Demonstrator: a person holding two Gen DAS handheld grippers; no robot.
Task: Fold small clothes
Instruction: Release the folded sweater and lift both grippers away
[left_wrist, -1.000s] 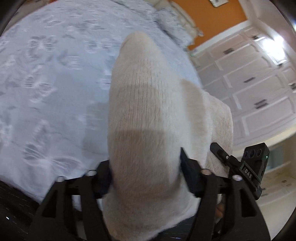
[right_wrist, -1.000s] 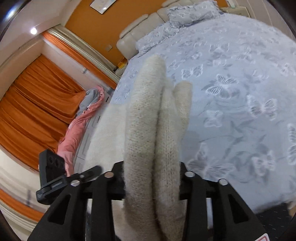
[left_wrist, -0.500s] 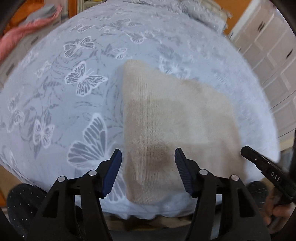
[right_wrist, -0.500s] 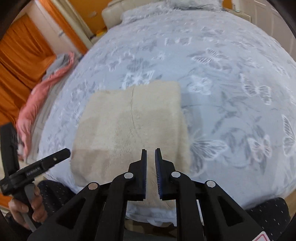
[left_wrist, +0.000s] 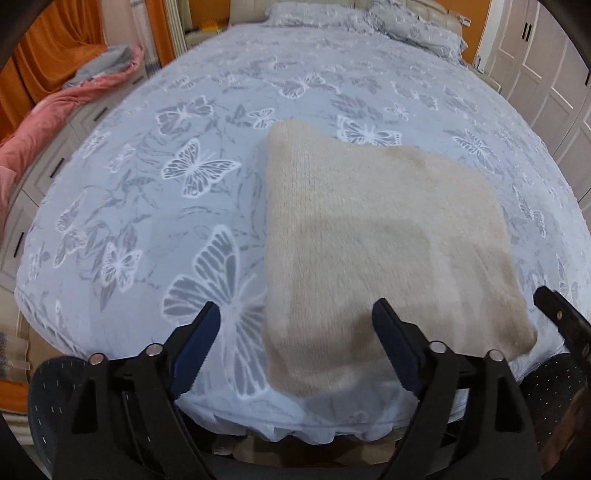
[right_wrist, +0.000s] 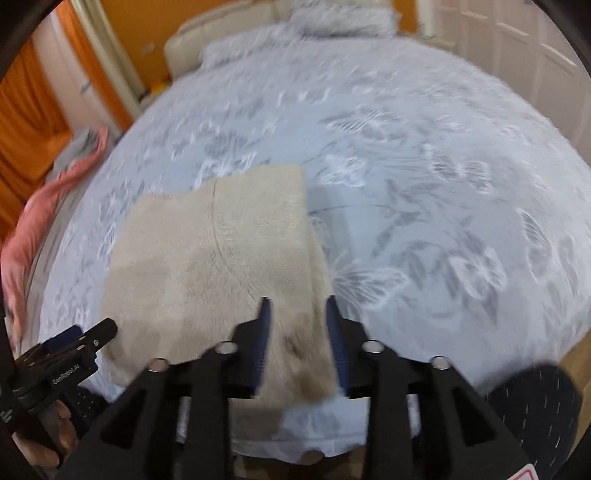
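The cream fuzzy knitted garment (left_wrist: 373, 236) lay folded into a rough square near the butterfly-print bedspread's (left_wrist: 155, 206) front edge. My left gripper (left_wrist: 295, 332) gaped empty; my right gripper (right_wrist: 298, 328) stood parted. Only tidying seemed left.

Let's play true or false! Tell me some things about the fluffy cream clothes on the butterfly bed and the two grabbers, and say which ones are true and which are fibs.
1. The cream knit garment lies flat on the butterfly bedspread. True.
2. The left gripper is squeezing the garment. False: its fingers stand wide apart and hold nothing.
3. The right gripper is open, with the garment's near corner showing between its fingers. True.
4. The bedspread is bright red. False: it is pale blue with white butterflies.
5. A pink blanket lies off to the left of the bed. True.
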